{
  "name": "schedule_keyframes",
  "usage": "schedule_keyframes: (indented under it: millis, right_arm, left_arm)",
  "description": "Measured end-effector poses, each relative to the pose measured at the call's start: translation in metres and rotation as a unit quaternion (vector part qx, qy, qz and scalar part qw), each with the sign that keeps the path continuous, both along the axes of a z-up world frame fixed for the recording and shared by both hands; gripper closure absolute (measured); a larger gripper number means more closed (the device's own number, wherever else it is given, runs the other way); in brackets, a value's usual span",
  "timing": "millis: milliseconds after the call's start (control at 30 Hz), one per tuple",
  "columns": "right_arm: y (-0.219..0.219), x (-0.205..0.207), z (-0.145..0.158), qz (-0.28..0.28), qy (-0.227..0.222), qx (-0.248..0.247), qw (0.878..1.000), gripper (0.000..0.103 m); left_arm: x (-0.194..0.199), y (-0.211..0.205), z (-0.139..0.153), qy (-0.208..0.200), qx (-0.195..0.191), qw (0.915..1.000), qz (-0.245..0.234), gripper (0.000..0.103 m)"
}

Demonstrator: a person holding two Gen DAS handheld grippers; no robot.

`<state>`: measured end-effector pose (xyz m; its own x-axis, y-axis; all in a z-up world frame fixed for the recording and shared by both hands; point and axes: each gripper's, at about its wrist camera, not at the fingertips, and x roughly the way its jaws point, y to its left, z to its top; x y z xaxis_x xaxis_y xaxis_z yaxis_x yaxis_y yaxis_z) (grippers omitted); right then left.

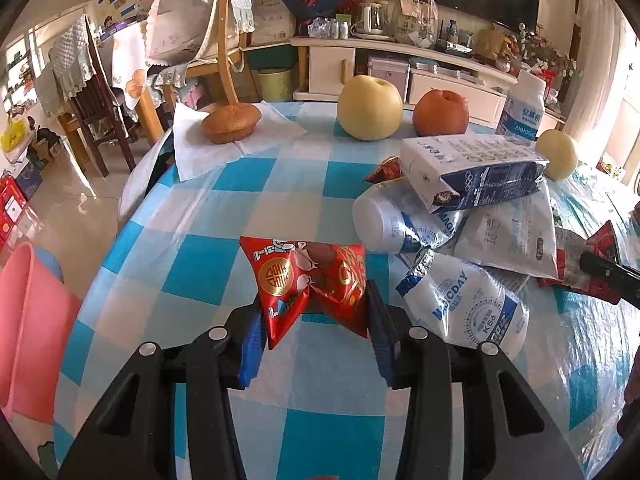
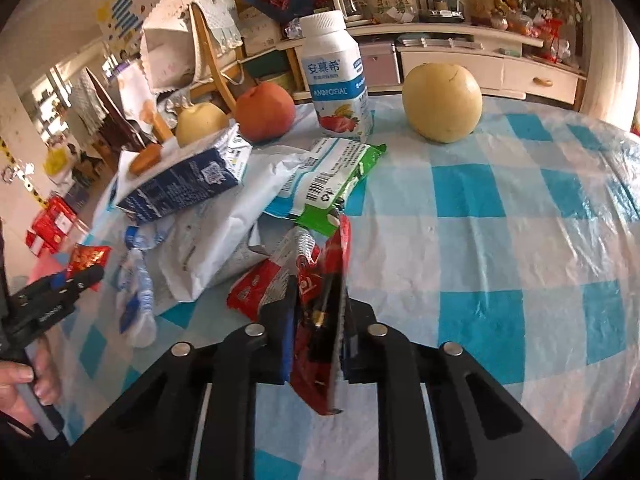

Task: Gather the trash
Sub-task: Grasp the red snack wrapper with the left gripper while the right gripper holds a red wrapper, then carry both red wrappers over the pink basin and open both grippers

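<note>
A cream low cabinet (image 1: 400, 60) lines the far wall; cloth-draped wooden chairs (image 1: 208, 40) stand on glossy pale floor tiles (image 1: 80, 208).

The lower part of the red wrapper (image 2: 316, 320) is covered by the right gripper (image 2: 316, 344), and its print is blurred. The pink bin (image 1: 28, 332) is cut off by the left edge. The bun (image 2: 145, 159) is half hidden behind the milk carton (image 2: 180, 184). The crushed bottle (image 2: 138, 300) is smeared, its label unreadable.
</note>
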<state>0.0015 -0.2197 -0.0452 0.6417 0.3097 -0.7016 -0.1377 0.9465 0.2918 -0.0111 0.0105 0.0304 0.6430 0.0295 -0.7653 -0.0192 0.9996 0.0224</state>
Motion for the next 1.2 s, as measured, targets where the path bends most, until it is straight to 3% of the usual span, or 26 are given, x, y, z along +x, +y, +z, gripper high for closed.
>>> schedule_keyframes:
  millis: [367, 700, 867, 1200]
  right_arm:
    - [-0.007, -0.031, 0.024, -0.009, -0.031, -0.009, 0.999, 0.088]
    - [0.017, -0.069, 0.081, 0.014, -0.087, -0.028, 0.996, 0.088]
    - [0.062, -0.073, 0.113, 0.056, -0.111, -0.009, 0.992, 0.088]
    - [0.207, -0.07, 0.163, 0.173, -0.148, 0.021, 0.974, 0.088]
  left_arm:
    - [-0.012, 0.001, 0.024, -0.042, 0.003, 0.9991, -0.006, 0.057]
    - [-0.04, 0.036, 0.065, -0.082, -0.01, 0.9965, 0.006, 0.057]
    - [-0.058, 0.08, 0.087, -0.096, -0.004, 0.9947, 0.036, 0.057]
    - [-0.105, 0.191, 0.119, -0.114, 0.031, 0.9849, 0.127, 0.057]
